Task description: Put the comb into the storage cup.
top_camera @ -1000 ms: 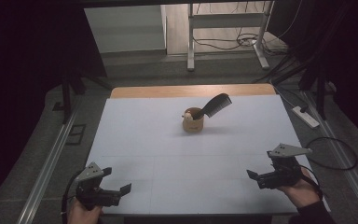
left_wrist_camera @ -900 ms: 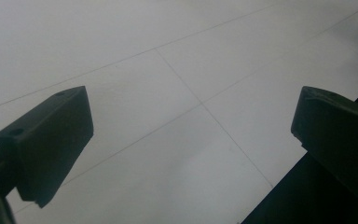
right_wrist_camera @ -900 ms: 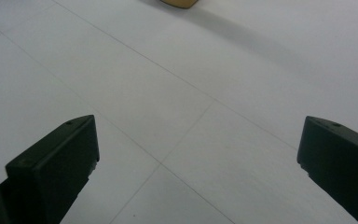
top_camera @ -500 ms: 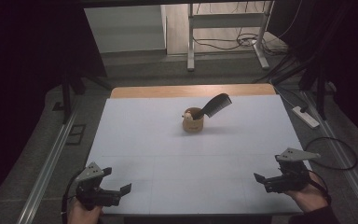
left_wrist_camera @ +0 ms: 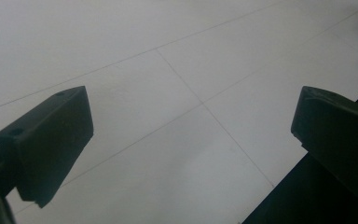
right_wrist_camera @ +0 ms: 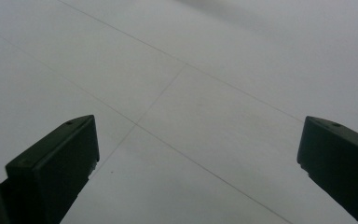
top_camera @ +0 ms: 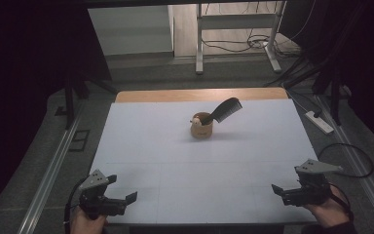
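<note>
Comb (top_camera: 222, 111) leaning in cup (top_camera: 202, 126), well apart from left gripper (top_camera: 121, 201) and right gripper (top_camera: 280, 191); both spread wide, holding nothing, far nearer than cup

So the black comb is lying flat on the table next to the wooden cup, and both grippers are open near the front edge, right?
Not quite. The high view shows the comb standing tilted in the cup, not flat beside it. Both the left gripper and right gripper are open near the front edge.

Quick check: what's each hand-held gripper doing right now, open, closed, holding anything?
Left hand-held gripper: open, holding nothing, near the table's front left corner.
Right hand-held gripper: open, holding nothing, near the front right corner.
</note>
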The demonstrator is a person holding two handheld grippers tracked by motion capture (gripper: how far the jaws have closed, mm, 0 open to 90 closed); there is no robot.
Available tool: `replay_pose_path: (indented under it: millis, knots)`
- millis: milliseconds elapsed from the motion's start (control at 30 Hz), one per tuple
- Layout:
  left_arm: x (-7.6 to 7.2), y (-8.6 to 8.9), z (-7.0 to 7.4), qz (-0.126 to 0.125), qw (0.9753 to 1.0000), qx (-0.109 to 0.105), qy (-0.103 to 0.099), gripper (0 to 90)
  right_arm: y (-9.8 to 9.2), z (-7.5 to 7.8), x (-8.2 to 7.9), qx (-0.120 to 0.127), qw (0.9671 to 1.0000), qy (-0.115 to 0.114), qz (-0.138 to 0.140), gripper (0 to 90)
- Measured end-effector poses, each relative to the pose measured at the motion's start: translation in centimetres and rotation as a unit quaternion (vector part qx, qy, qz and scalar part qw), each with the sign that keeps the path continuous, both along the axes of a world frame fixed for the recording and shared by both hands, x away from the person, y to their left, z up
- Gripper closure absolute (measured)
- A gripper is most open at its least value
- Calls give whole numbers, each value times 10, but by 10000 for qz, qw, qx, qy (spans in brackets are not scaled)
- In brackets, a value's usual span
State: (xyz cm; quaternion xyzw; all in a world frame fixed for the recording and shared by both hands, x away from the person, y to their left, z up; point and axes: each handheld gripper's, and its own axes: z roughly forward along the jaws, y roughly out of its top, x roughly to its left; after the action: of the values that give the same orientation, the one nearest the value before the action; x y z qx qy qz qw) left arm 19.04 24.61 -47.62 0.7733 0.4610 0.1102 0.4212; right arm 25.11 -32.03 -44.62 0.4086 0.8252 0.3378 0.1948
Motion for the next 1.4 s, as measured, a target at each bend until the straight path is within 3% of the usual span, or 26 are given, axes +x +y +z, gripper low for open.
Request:
replay_pose_path:
  millis: [300,1100,1400]
  knots:
    - [0,1,0,26,10000,20,-7,0,-6,0,-7,-70,9999,-31,-130,0]
    - [-2,2,0,59,10000,61,-15,0,-19,-8,-19,-238,9984,151,-500,0]
    - [-1,1,0,73,9999,79,-10,0,-15,-11,-18,-632,9953,293,-665,0]
